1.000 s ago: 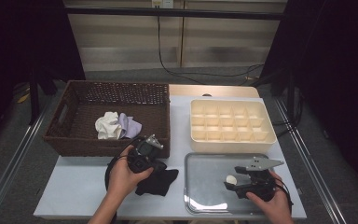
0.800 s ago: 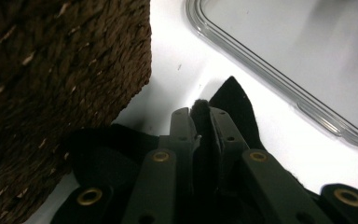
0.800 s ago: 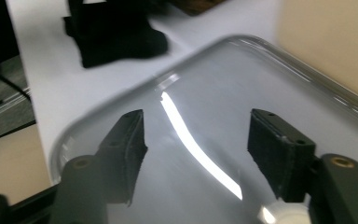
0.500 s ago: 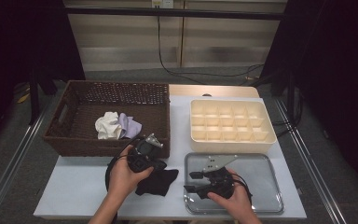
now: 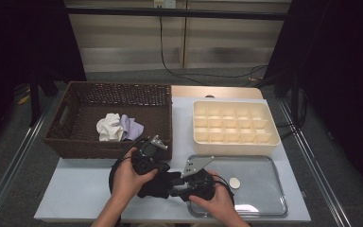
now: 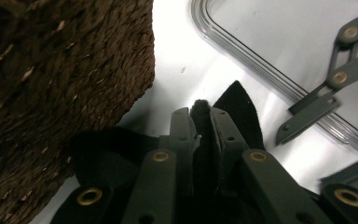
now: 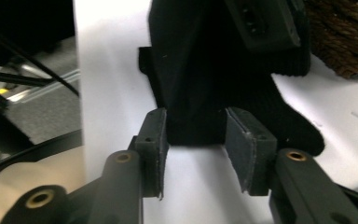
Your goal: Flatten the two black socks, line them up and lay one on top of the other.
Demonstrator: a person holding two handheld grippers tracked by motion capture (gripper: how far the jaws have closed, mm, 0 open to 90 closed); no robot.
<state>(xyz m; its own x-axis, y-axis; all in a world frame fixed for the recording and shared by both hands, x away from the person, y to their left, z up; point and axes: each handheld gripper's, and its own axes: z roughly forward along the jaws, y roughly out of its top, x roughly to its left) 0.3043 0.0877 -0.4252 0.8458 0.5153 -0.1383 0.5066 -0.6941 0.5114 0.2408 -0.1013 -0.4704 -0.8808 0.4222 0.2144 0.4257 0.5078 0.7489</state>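
A black cloth lies on the white table between the basket and the tray. My left gripper points down at it and is shut on a fold of the black cloth, which sticks up between the pads of the left gripper. My right gripper reaches in from the tray side. Its jaws have just been closing, and the near end of the black cloth sits between the pads of the right gripper, which flank it without squeezing it.
The brown wicker basket at the left holds a white cloth and a lilac cloth. A cream compartment box stands at the back right. In front of it, the metal tray carries a small white disc.
My right gripper has moved left from over the tray to the black cloth, and its jaws have narrowed around the cloth's end. The left gripper has kept still.
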